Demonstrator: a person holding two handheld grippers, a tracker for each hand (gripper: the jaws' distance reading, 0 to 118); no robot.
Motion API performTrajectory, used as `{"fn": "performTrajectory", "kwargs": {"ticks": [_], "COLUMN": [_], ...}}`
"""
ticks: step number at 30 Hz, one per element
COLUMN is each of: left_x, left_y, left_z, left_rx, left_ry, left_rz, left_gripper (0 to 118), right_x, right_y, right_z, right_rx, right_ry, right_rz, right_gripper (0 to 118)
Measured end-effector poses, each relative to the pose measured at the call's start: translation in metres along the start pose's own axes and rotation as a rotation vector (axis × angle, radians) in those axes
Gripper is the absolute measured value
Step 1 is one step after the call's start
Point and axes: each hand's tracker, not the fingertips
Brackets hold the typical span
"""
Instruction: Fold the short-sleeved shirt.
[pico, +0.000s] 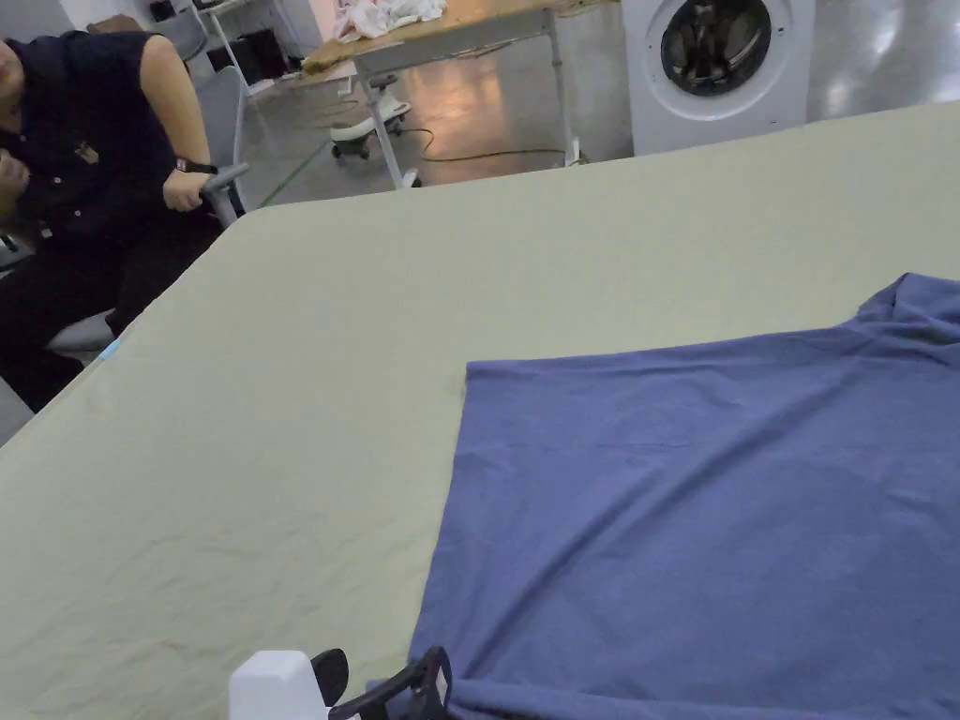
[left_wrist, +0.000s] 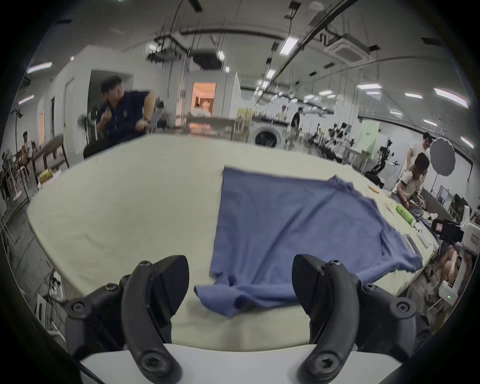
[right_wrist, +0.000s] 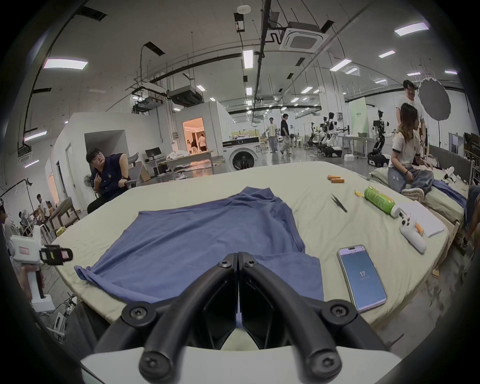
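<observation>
Your left gripper (left_wrist: 240, 288) has its two black jaws spread wide with nothing between them, and it hangs just in front of the near sleeve of the soft blue short-sleeved shirt (left_wrist: 285, 233). Your right gripper (right_wrist: 238, 259) has its jaws pressed tight together; it sits low by the shirt's other sleeve, and no cloth shows between them. The shirt lies mostly flat on the big pale green cloth-covered table (pico: 328, 375), with a few wrinkles. It looks light and floppy, so it will sag and bunch when lifted. A sleeve edge or a hem corner looks best to pinch. I see no boxes or baskets, just a smartphone (right_wrist: 361, 277) and a green bottle (right_wrist: 379, 201) lying beside the shirt.
</observation>
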Motion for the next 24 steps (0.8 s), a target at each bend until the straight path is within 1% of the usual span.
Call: {"fn": "performTrajectory", "kwargs": {"ticks": [2,3,4,5,7,8,9,10,11,12,14,15,16,17,18,20,24], "left_x": [-0.010,-0.014,-0.018,-0.020,-0.021,-0.020,-0.018,-0.015,-0.014,-0.012,-0.006,-0.005,-0.005,-0.003,-0.002,-0.002,-0.001], "left_y": [-0.008,-0.011,-0.015,-0.018,-0.021,-0.021,-0.020,-0.018,-0.018,-0.019,-0.020,-0.020,-0.020,-0.021,-0.021,-0.021,-0.021], "left_z": [-0.020,-0.027,-0.035,-0.041,-0.047,-0.048,-0.050,-0.050,-0.053,-0.057,-0.060,-0.060,-0.060,-0.059,-0.059,-0.059,-0.060], "left_rx": [-0.068,-0.092,-0.113,-0.129,-0.137,-0.137,-0.134,-0.148,-0.173,-0.173,-0.186,-0.183,-0.182,-0.177,-0.175,-0.175,-0.176], "left_ry": [-0.007,-0.005,0.007,0.018,0.014,-0.001,-0.004,-0.016,-0.047,-0.051,-0.016,-0.015,-0.012,-0.008,-0.006,-0.002,0.005], "left_rz": [0.071,0.106,0.145,0.164,0.157,0.149,0.133,0.120,0.126,0.137,0.098,0.090,0.089,0.084,0.082,0.080,0.076], "left_gripper": [80,74,66,59,47,40,31,17,11,10,10,10,9,9,9,9,9], "right_x": [0.003,0.005,0.007,0.009,0.015,0.010,0.012,0.015,0.018,0.019,0.025,0.028,0.033,0.038,0.041,0.049,0.058], "right_y": [-0.002,-0.003,-0.003,-0.004,-0.005,0.000,0.000,-0.001,-0.001,-0.001,-0.002,-0.003,-0.004,-0.005,-0.009,-0.020,-0.044], "right_z": [0.002,0.003,0.005,0.007,0.010,0.010,0.011,0.011,0.012,0.013,0.013,0.013,0.012,0.010,0.006,0.000,-0.014], "right_rx": [-0.008,-0.009,-0.011,-0.012,-0.013,-0.014,-0.018,-0.020,-0.022,-0.024,-0.025,-0.027,-0.045,-0.095,-0.119,-0.134,-0.244], "right_ry": [-0.009,-0.013,-0.019,-0.027,-0.045,-0.055,-0.063,-0.071,-0.082,-0.094,-0.131,-0.146,-0.151,-0.164,-0.185,-0.194,-0.212], "right_rz": [-0.001,0.000,0.000,-0.003,-0.009,-0.012,-0.019,-0.027,-0.034,-0.041,-0.057,-0.068,-0.076,-0.074,-0.072,-0.082,-0.115], "right_gripper": [0,0,0,0,0,0,0,0,0,0,0,5,34,66,86,86,85]}}
